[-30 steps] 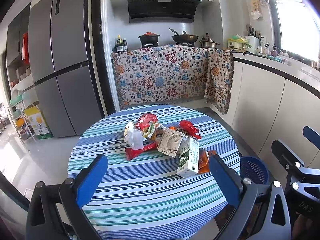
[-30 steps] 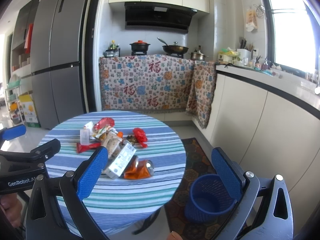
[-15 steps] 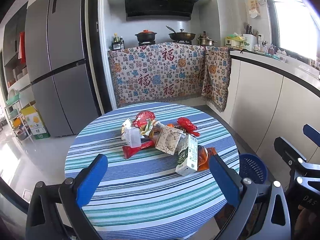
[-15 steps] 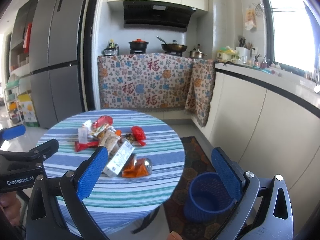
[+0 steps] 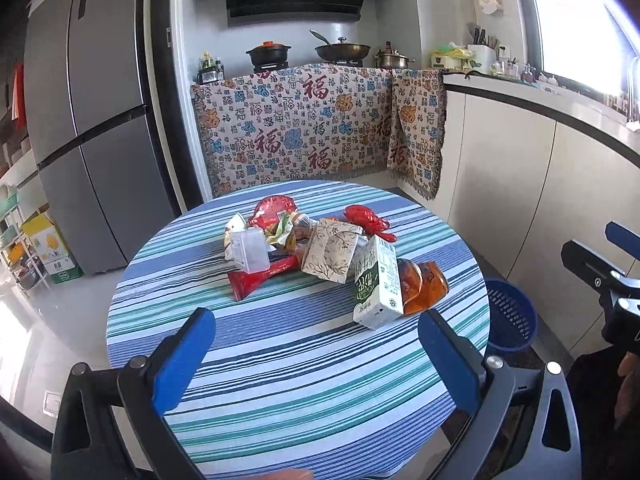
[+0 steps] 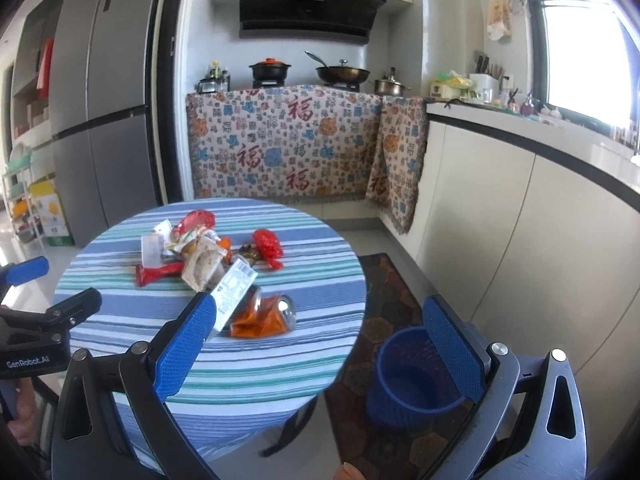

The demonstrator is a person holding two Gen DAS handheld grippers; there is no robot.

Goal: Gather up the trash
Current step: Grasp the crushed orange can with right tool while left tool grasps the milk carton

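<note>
A pile of trash lies on the round striped table (image 5: 280, 360): a green and white milk carton (image 5: 376, 284), a crushed orange can (image 5: 424, 286), a beige patterned pouch (image 5: 332, 252), a clear plastic cup (image 5: 250, 250), red wrappers (image 5: 256, 278). My left gripper (image 5: 316, 354) is open and empty above the table's near edge. My right gripper (image 6: 320, 350) is open and empty, right of the table, above the floor. The carton (image 6: 234, 292) and can (image 6: 260, 316) show in the right wrist view too. A blue mesh bin (image 6: 412, 376) stands on the floor right of the table.
The bin also shows in the left wrist view (image 5: 506, 316). A grey fridge (image 5: 88, 120) stands at the left, a cloth-draped stove counter (image 5: 304, 140) behind the table, white cabinets (image 6: 520, 240) along the right. A dark rug (image 6: 384, 292) lies under the bin.
Both grippers have moved slightly forward towards the table; the trash pile appears a little nearer. Both stay open and empty.
</note>
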